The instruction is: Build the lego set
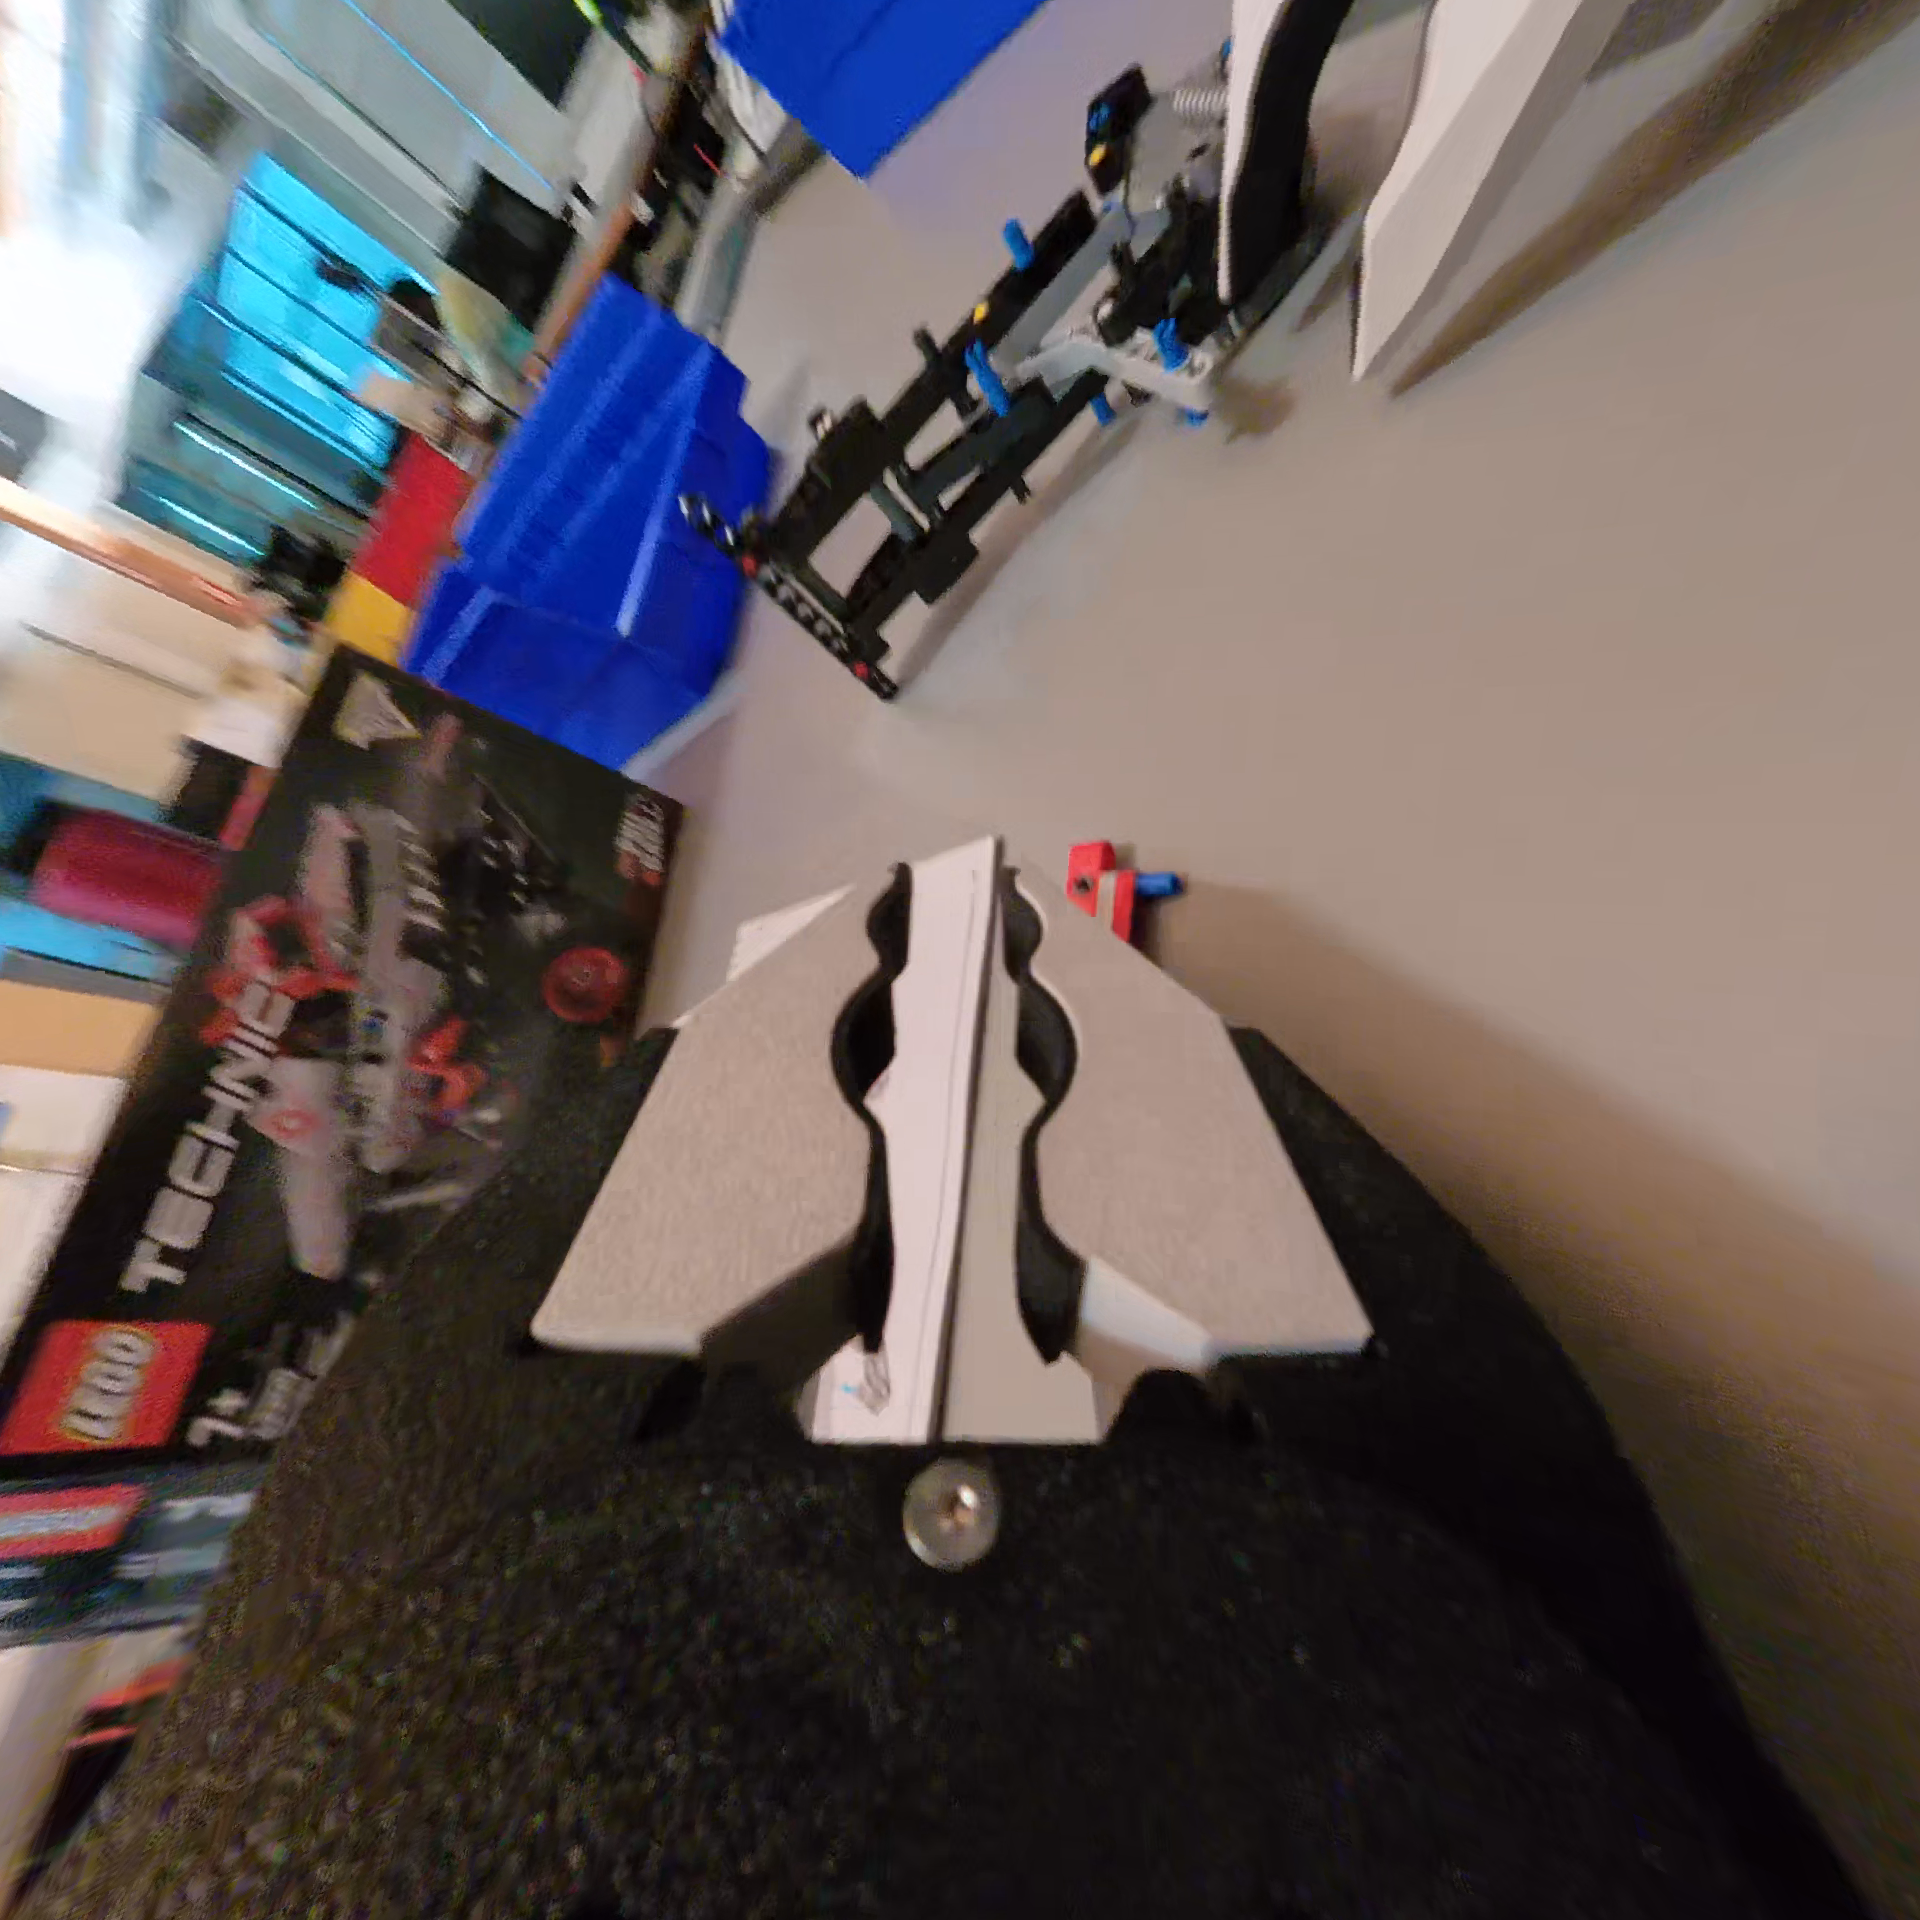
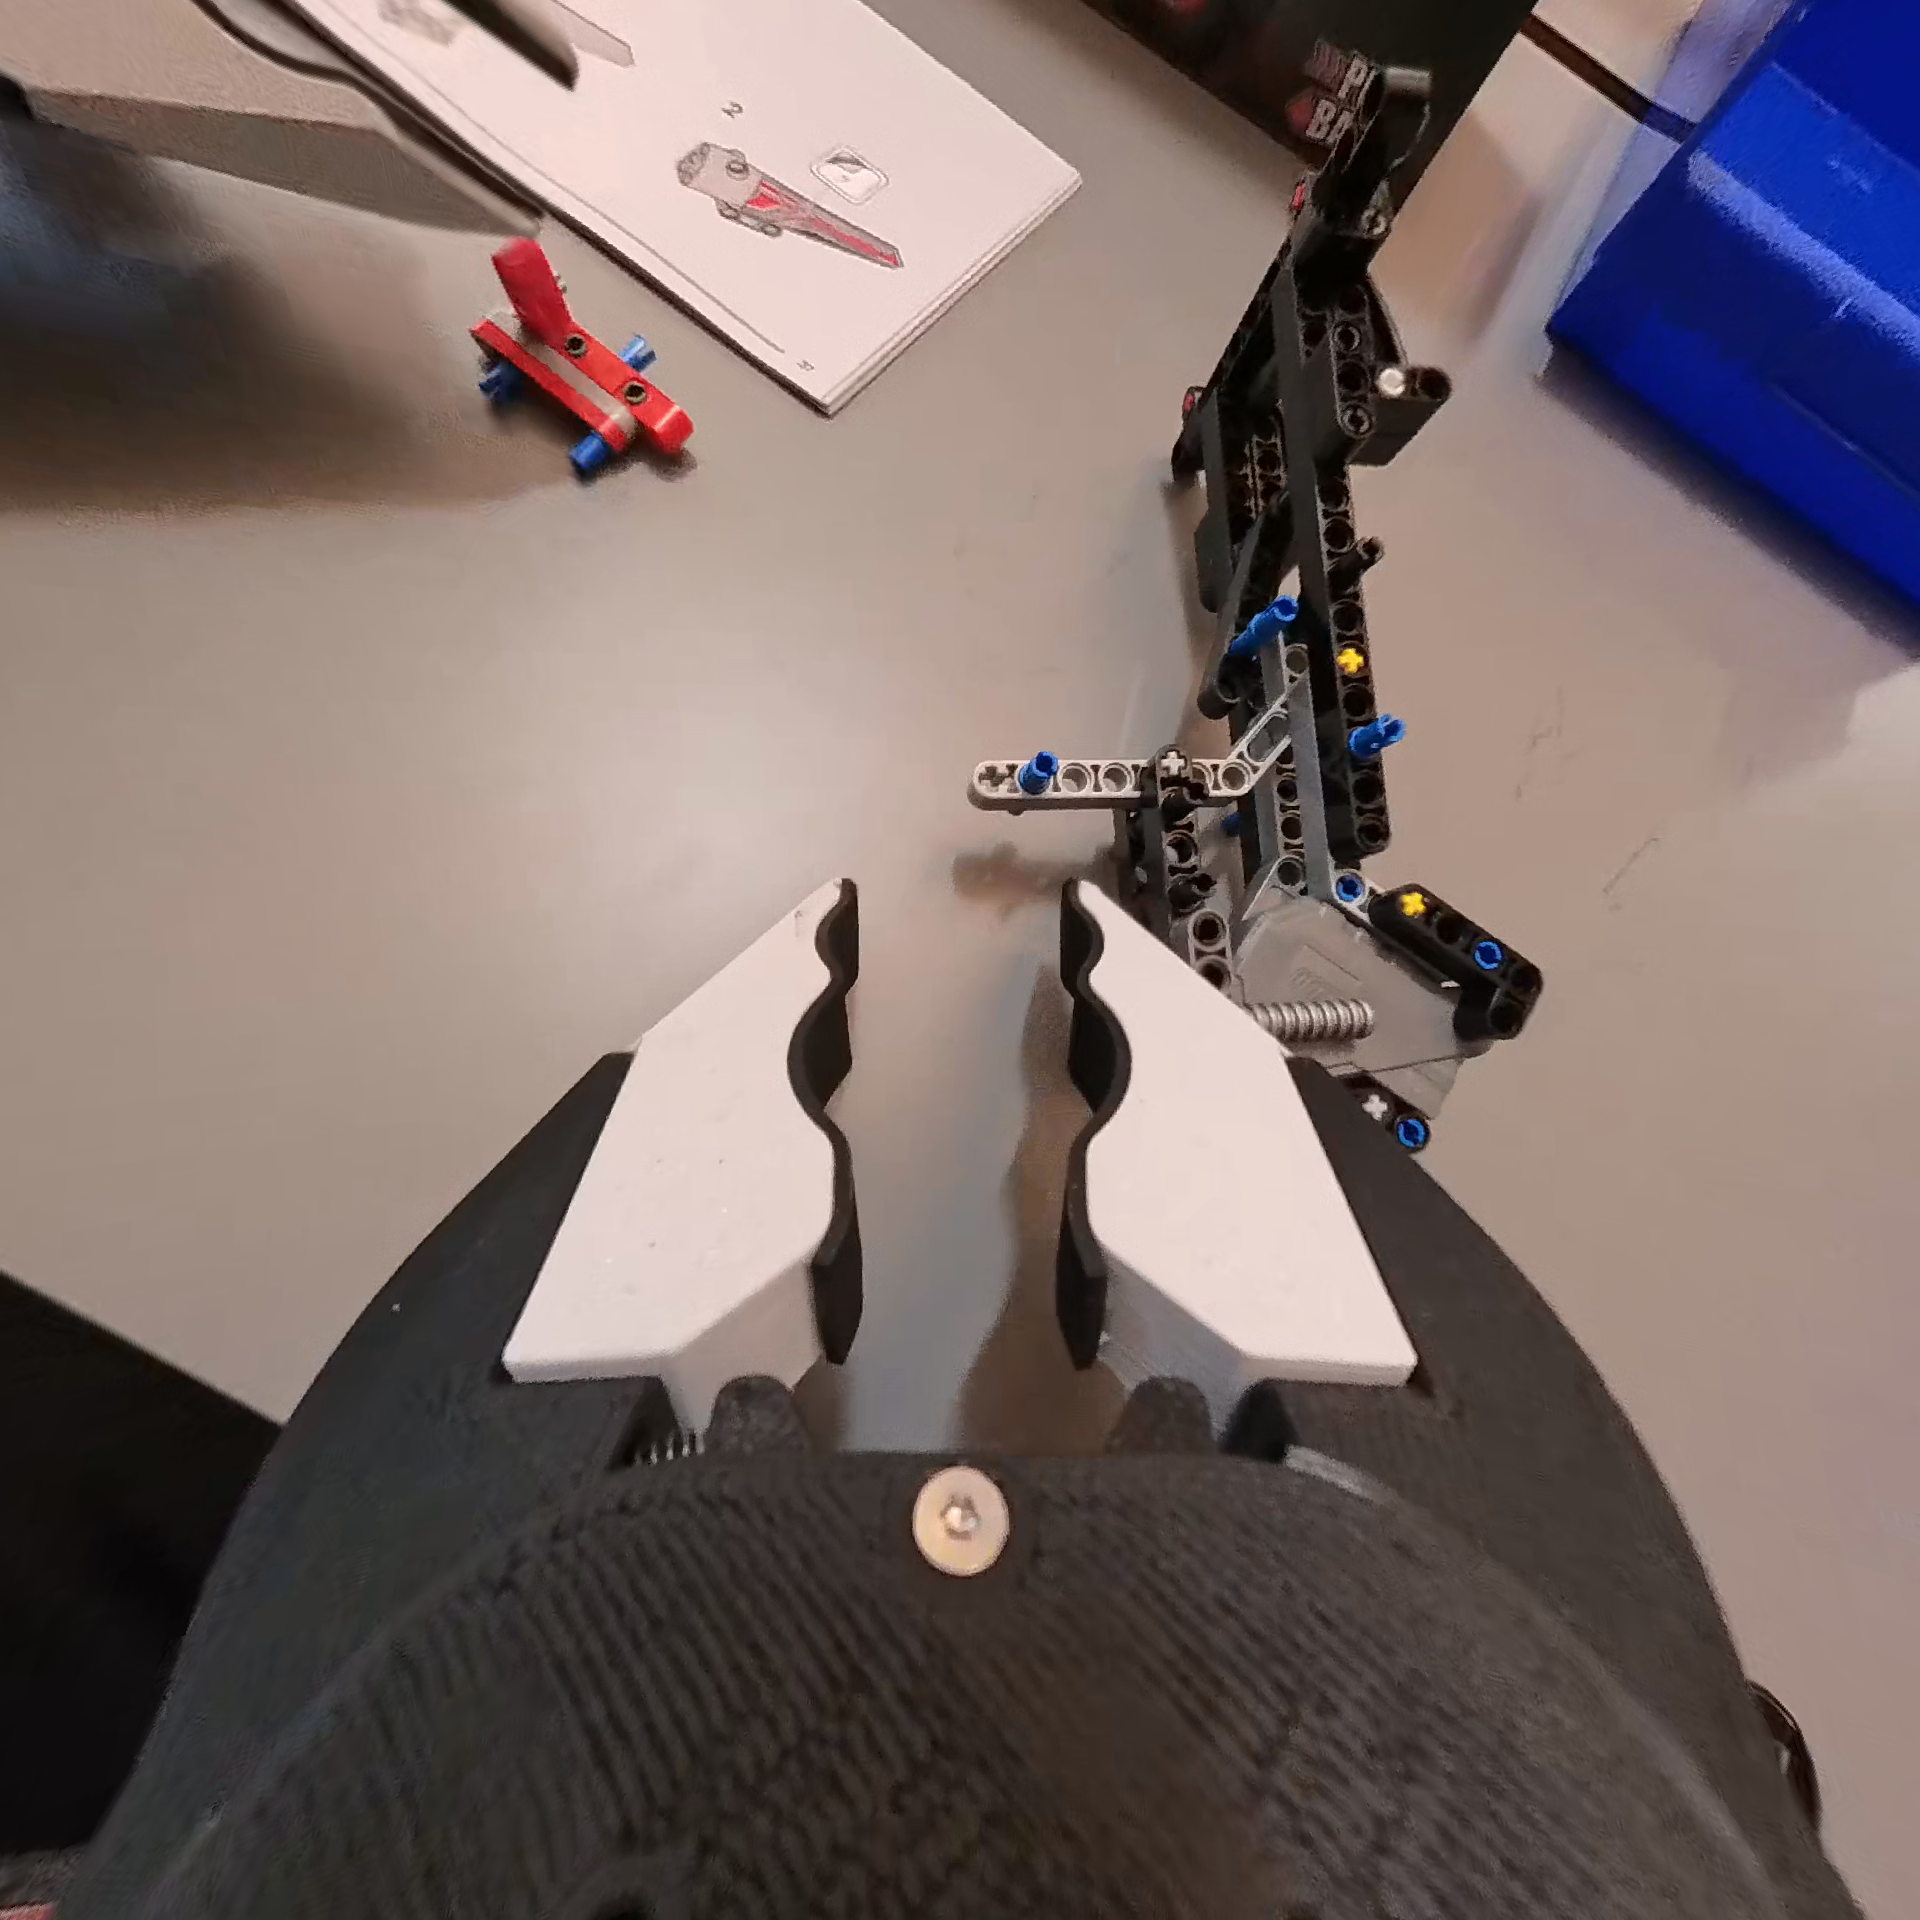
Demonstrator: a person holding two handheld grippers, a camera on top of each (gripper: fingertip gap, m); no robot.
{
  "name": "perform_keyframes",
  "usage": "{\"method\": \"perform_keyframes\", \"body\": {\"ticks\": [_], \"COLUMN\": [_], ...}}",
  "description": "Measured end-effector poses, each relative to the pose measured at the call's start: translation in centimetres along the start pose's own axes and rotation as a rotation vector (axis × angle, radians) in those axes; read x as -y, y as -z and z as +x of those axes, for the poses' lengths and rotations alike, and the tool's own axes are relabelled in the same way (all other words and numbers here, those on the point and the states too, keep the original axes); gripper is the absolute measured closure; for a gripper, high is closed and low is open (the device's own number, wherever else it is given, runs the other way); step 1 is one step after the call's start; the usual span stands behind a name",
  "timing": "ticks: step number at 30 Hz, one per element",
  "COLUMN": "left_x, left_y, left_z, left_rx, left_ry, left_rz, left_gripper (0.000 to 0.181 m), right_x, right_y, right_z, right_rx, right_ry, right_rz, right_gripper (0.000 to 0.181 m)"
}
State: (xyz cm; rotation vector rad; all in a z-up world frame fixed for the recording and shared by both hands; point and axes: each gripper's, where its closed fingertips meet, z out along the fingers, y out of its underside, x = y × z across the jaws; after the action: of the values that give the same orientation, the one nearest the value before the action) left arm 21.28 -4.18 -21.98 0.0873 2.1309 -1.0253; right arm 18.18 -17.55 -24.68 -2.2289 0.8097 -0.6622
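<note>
Grey desk (image 2: 520, 727) carries everything. Blue bins (image 1: 613, 499) line its far edge, with the set's dark box (image 1: 343, 1039) lying flat beside them. An open instruction booklet (image 2: 810, 208) lies toward the far edge in the right wrist view, probably kept in sight for reference.

Main build: a long black Technic frame (image 2: 1299, 582) with blue pins, a grey beam jutting sideways and a spring at its near end. It sits just right of the right claw (image 2: 961, 904), whose fingers are spread with bare desk between them, likely poised to steady the frame.

Small red sub-assembly (image 2: 577, 364) with blue pins rests apart from the frame, near the booklet's corner.

Left claw (image 1: 997, 862): pads appear pressed together, nothing held; the red piece lies just beyond its tip.
</note>
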Motion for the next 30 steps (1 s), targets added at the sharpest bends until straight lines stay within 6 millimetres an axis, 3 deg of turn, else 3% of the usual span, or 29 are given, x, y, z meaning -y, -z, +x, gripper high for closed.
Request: {"method": "perform_keyframes", "body": {"ticks": [5,9,14,18,23,30], "left_x": [-1.8,-2.3,-3.6,-2.9,-1.7,4.1], "left_y": [1.1,0.9,0.0,-0.2,-0.5,0.5], "left_z": [0.4,1.7,2.9,3.5,3.5,2.3], "left_rx": [-0.229,-0.361,-0.376,-0.368,-0.272,0.104], "left_ry": [0.337,0.580,0.606,0.522,0.277,-0.335], "left_rz": [-0.034,-0.061,-0.201,-0.182,-0.118,0.123], "left_gripper": [0.152,0.151,0.144,0.160,0.160,0.160], "right_x": [0.8,1.3,1.9,2.2,3.2,4.0], "right_y": [0.5,0.5,0.5,0.2,0.4,1.2], "right_z": [-0.6,-1.6,-2.3,-2.9,-3.5,-3.8], "right_rx": [0.016,0.052,0.079,0.096,0.112,0.168], "right_ry": [0.047,0.077,0.090,0.102,0.106,0.054], "right_rz": [0.018,0.032,0.057,0.058,0.093,0.166], "right_gripper": [0.145,0.145,0.145,0.145,0.145,0.132]}}
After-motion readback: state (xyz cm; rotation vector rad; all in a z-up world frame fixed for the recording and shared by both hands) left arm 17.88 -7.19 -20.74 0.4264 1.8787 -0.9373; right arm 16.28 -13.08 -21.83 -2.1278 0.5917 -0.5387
